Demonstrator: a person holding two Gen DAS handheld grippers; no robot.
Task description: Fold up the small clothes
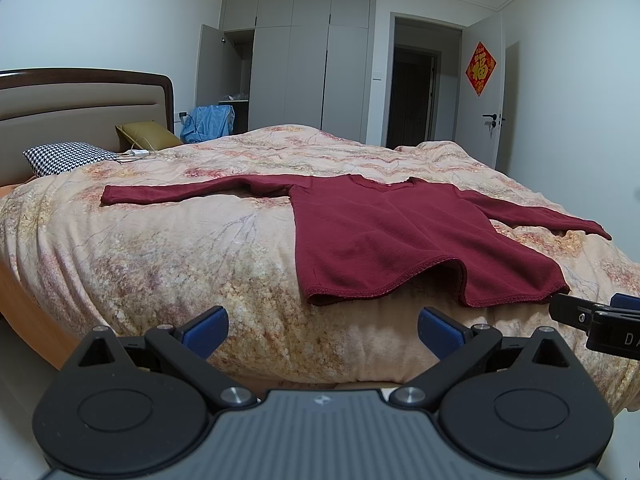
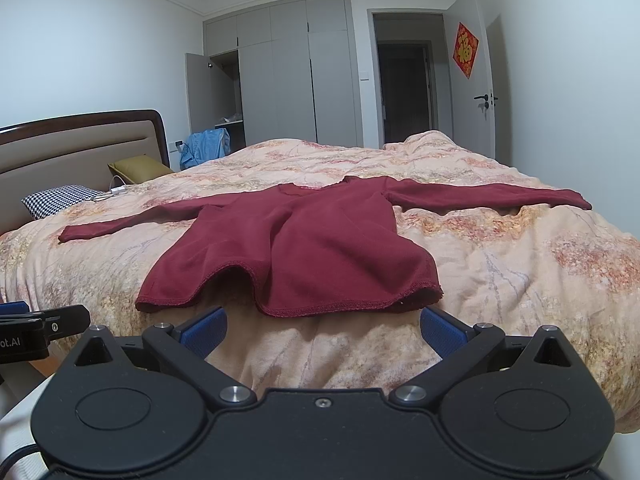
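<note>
**A:** Nearest to me, what do the two views show?

**B:** My left gripper (image 1: 323,334) and my right gripper (image 2: 324,334), both with fingers spread wide and nothing between them. Each hangs off the near edge of the bed (image 1: 168,264), apart from the cloth. The right gripper's tip shows at the right edge of the left view.

**A:** And just beyond?

**B:** The dark red shirt (image 2: 304,248), the task's thing, lies flat on the quilt with its hem toward me and both sleeves stretched out sideways. The hem (image 2: 236,276) humps up in one place, leaving a small arch.

**A:** Farther back?

**B:** A checked pillow (image 1: 66,156), a mustard pillow (image 1: 146,134), the headboard (image 1: 80,100), then the wardrobe (image 1: 304,60) with one door open, and the doorway (image 1: 416,92).

**A:** What could go wrong from here?

**B:** In my judgement, the quilt is soft and loose; fingers driven too deep could pinch it along with the shirt. At the humped hem I might catch only the top layer, so the fold would skew. Uneven lifting by the two hands would drag the sleeves out of line.
</note>
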